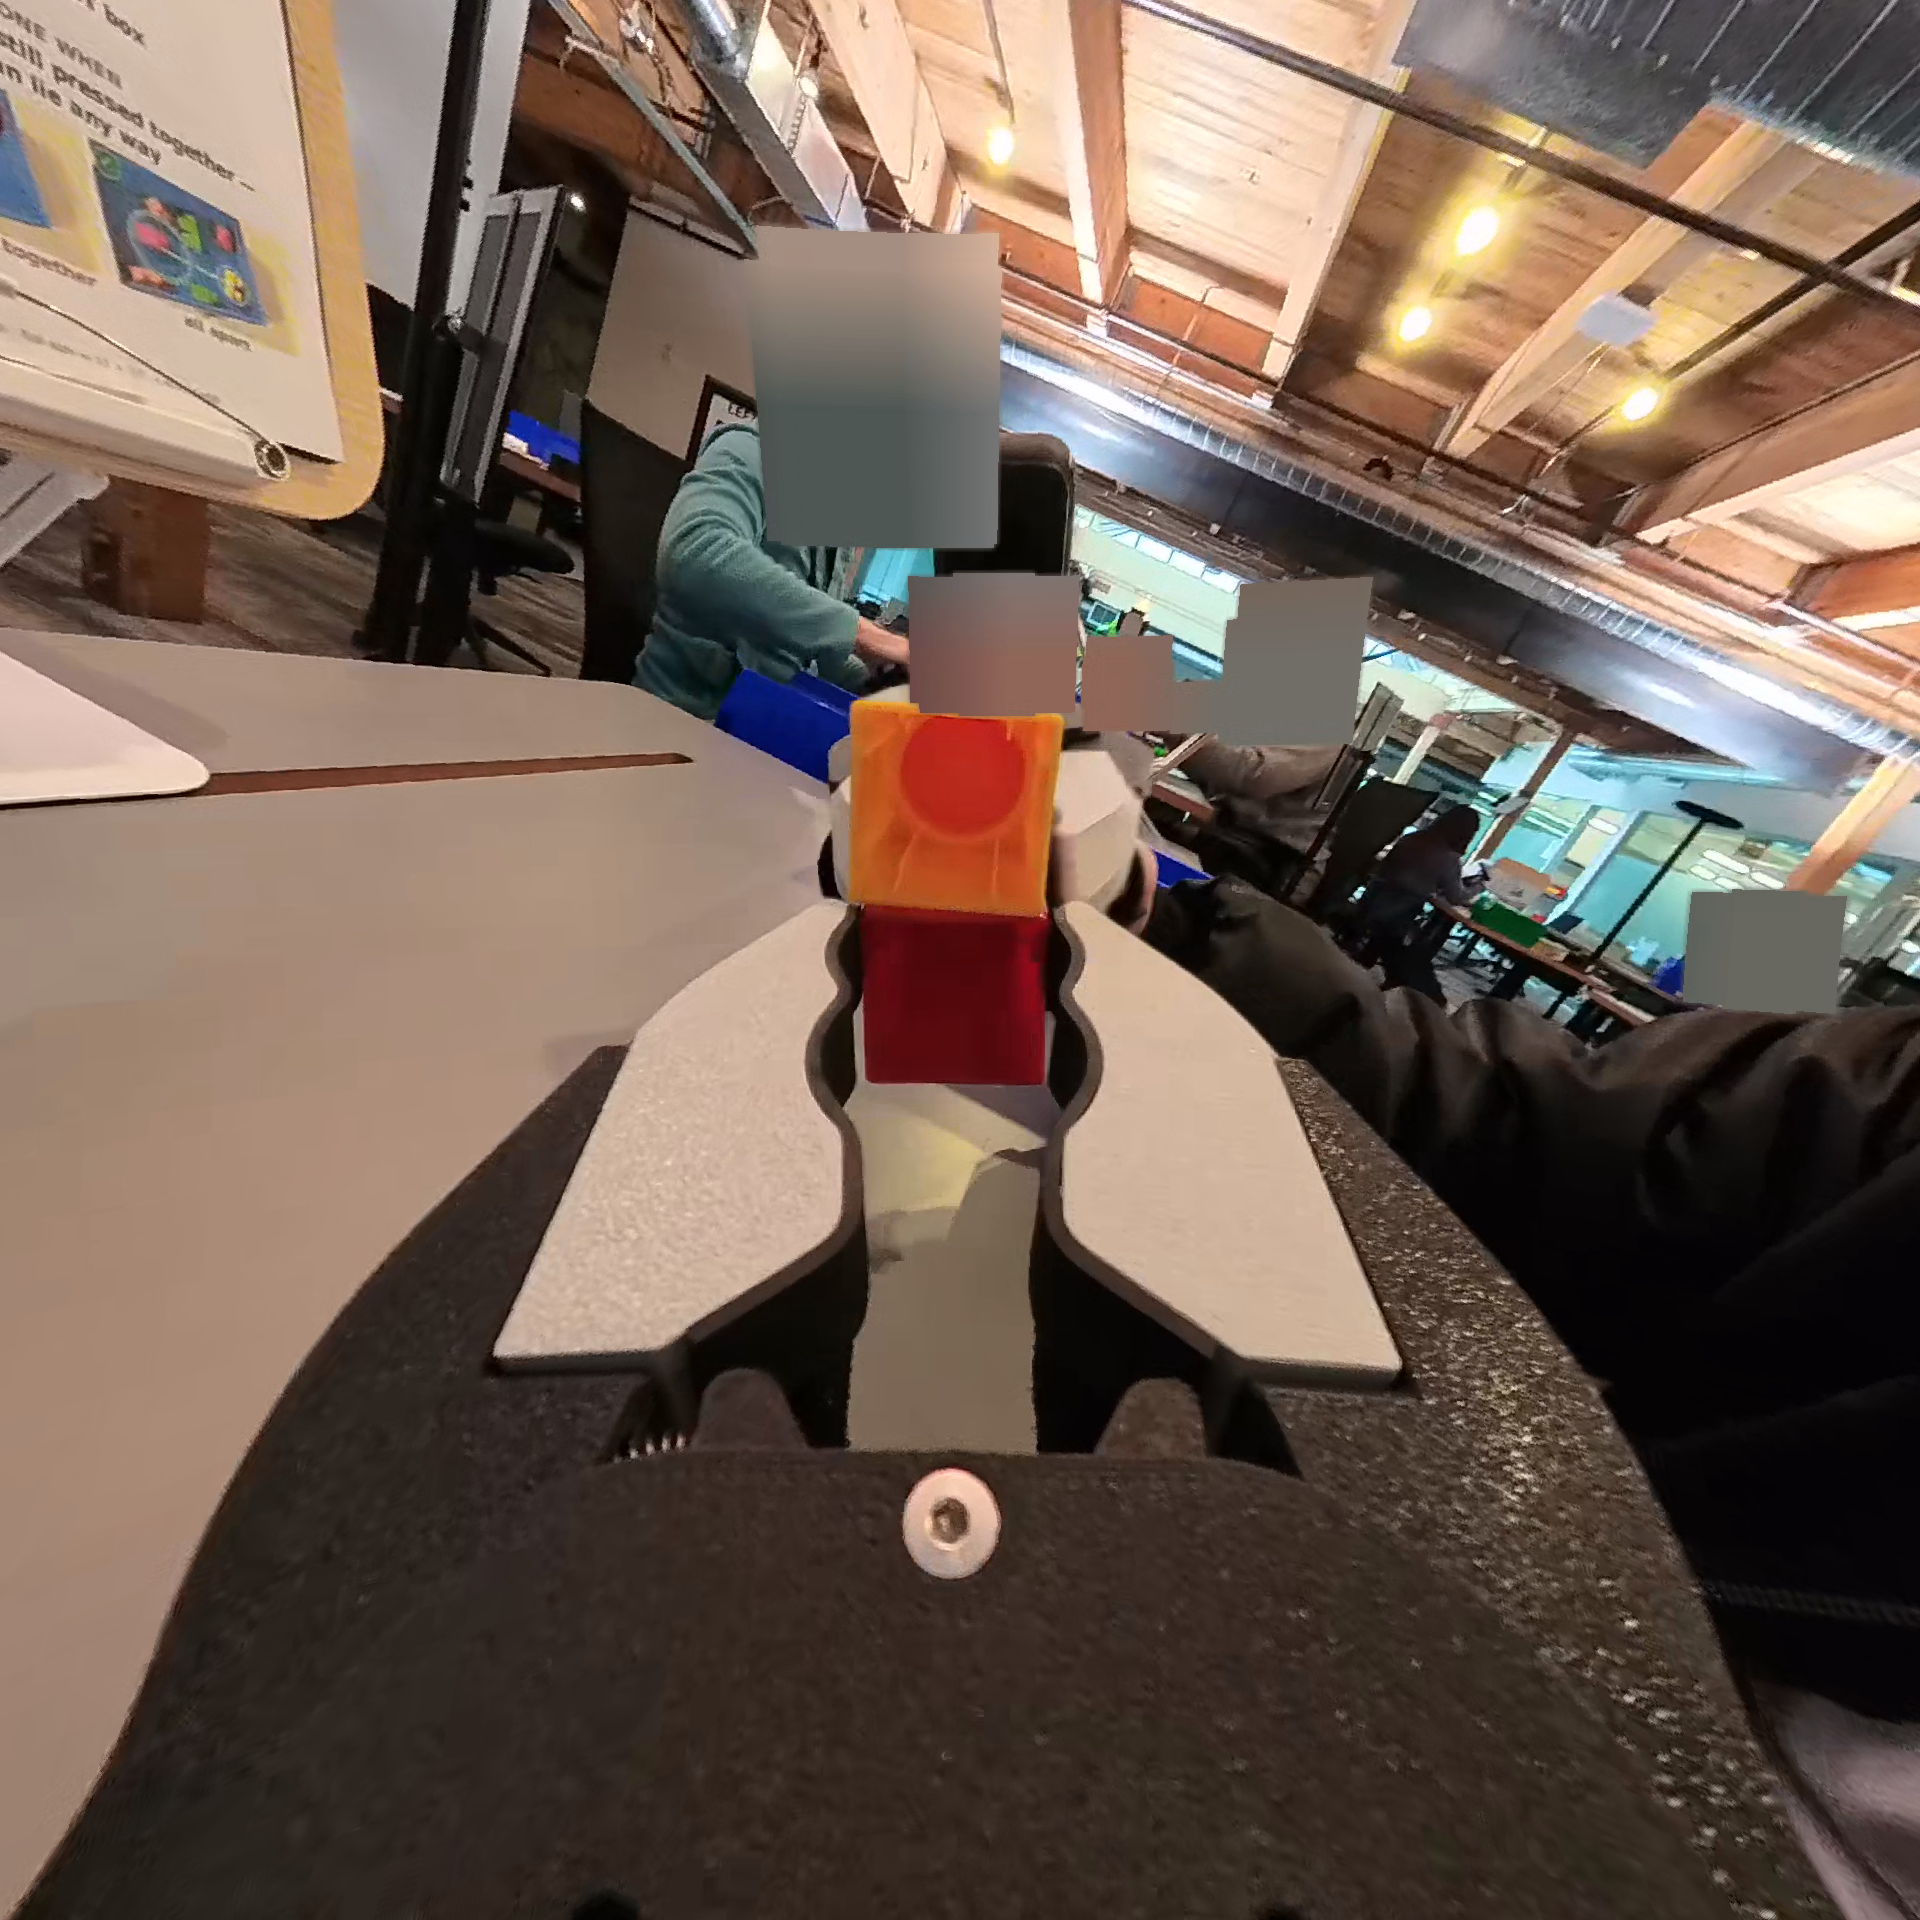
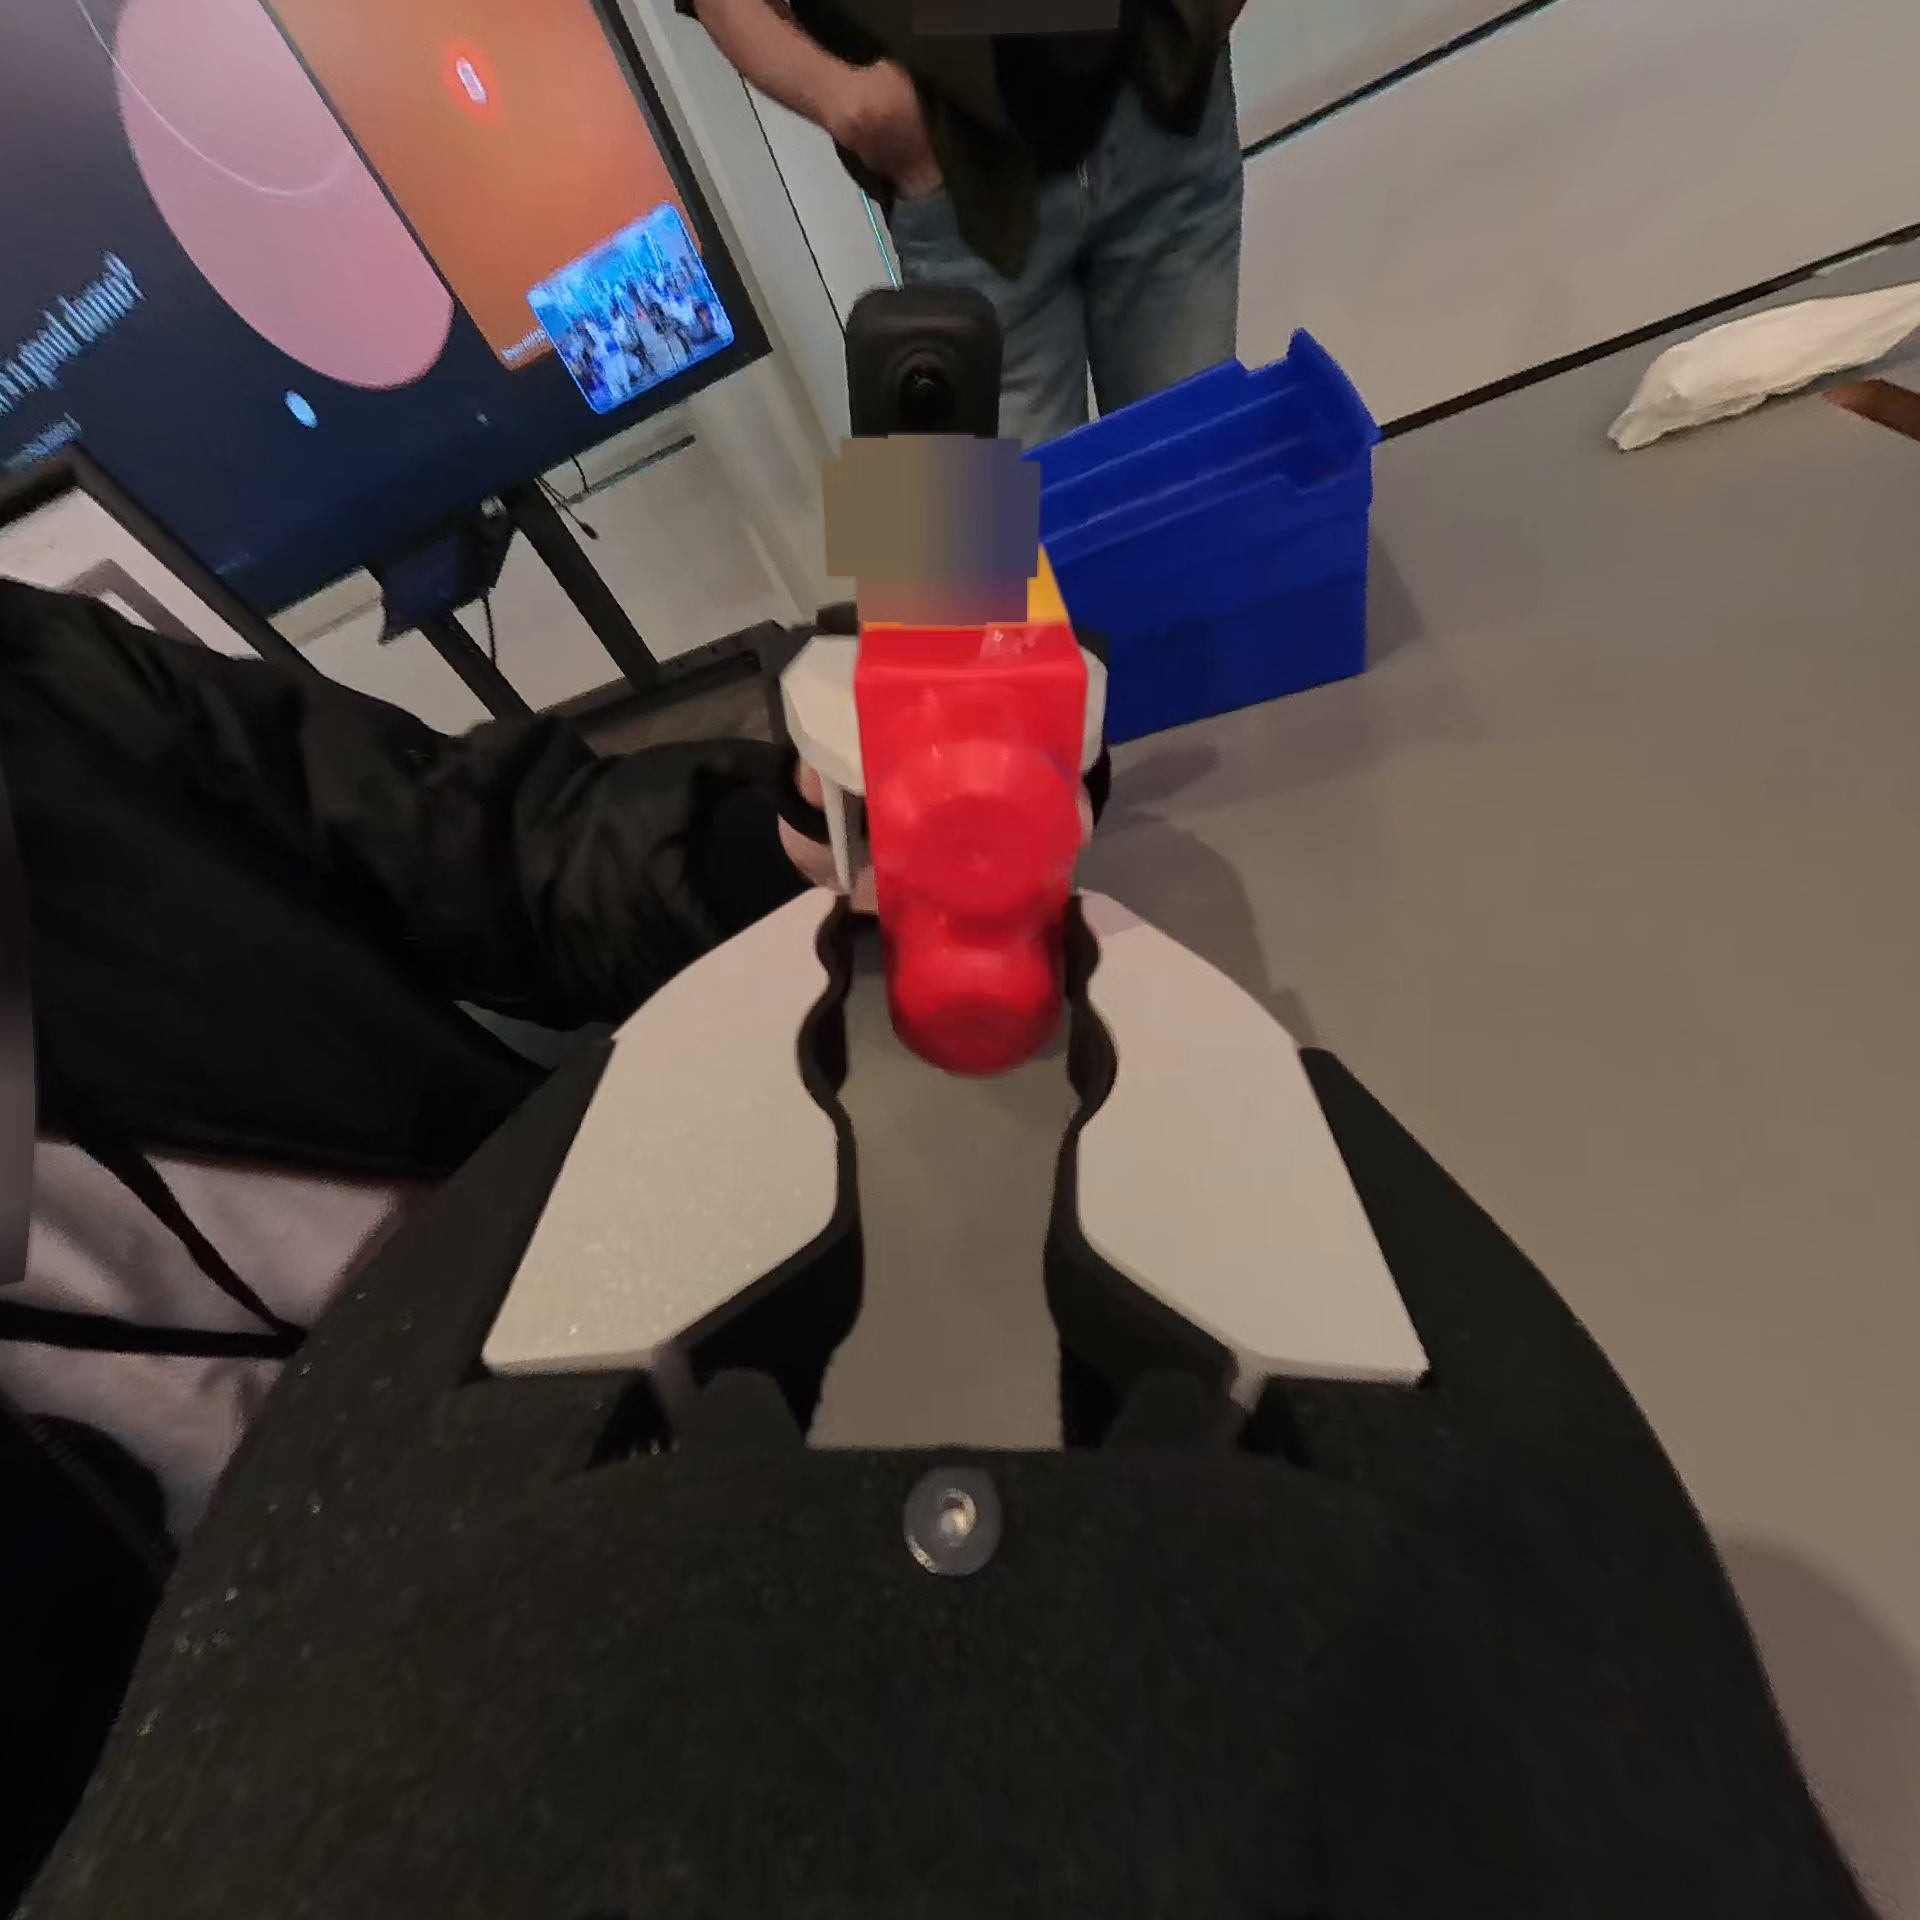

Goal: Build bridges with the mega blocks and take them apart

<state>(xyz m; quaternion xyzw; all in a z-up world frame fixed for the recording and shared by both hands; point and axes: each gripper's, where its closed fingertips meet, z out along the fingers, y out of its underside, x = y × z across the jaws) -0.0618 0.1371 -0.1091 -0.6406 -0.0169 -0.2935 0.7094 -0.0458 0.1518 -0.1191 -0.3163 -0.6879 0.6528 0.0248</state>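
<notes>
You are squeezing your left hand-held gripper [image 1: 951,987] on the smooth red block [image 1: 954,995], raised over the grey tabletop [image 1: 312,935]. Your right hand-held gripper [image 2: 966,987] is gripping its round studs; the glossy orange block [image 1: 954,802] is sitting beyond.

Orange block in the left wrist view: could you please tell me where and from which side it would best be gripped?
Grip the orange block across its two flat side walls, coming from the far end, opposite the left gripper. The red block clamped there fills its near end, and the face towards the camera is a ribbed hollow.
</notes>
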